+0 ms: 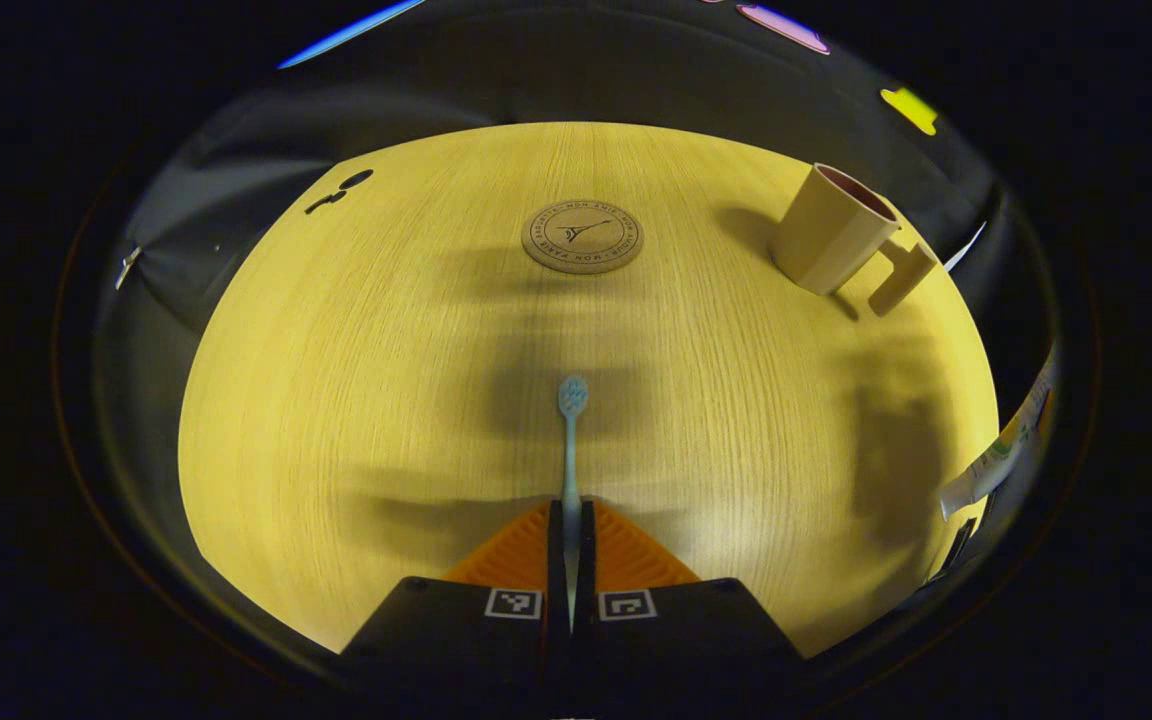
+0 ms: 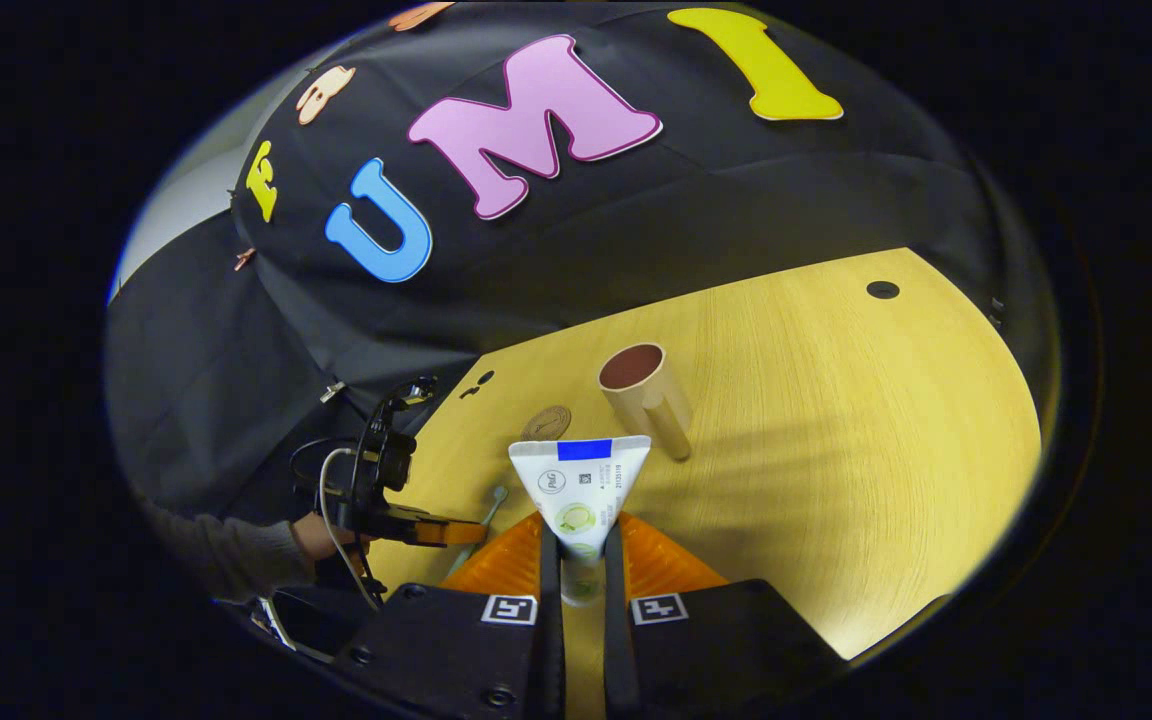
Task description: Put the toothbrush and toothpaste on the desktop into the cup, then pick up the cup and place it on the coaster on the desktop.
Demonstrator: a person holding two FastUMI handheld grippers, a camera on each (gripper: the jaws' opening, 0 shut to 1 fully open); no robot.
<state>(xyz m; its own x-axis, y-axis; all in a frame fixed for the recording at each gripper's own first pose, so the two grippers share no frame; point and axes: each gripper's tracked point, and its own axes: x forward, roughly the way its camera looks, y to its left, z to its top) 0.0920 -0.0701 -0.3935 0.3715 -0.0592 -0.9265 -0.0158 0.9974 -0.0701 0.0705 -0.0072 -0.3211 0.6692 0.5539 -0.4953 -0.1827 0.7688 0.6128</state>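
Now both items are already picked up. The left hand-held gripper (image 1: 570, 560) pinches the toothbrush (image 1: 570, 440) by its handle, with the bristle head pointing forward above the worktop (image 1: 336, 400). The right hand-held gripper (image 2: 576, 560) pinches the toothpaste (image 2: 579, 490) near its cap end, so the wide flat end stands up in front of the camera. The cup (image 2: 644, 395) stands upright on the worktop with its opening free, and the coaster (image 1: 582, 236) lies flat, well apart from it.

The step in hand seems to be carrying both things to the cup. To do it well, I would bring one item at a time over the opening, tilt it until it points down, lower it inside, and only then spread the fingers. The cup looks light, so touching its rim from the side could push it over. The two grippers should not crowd the opening together.
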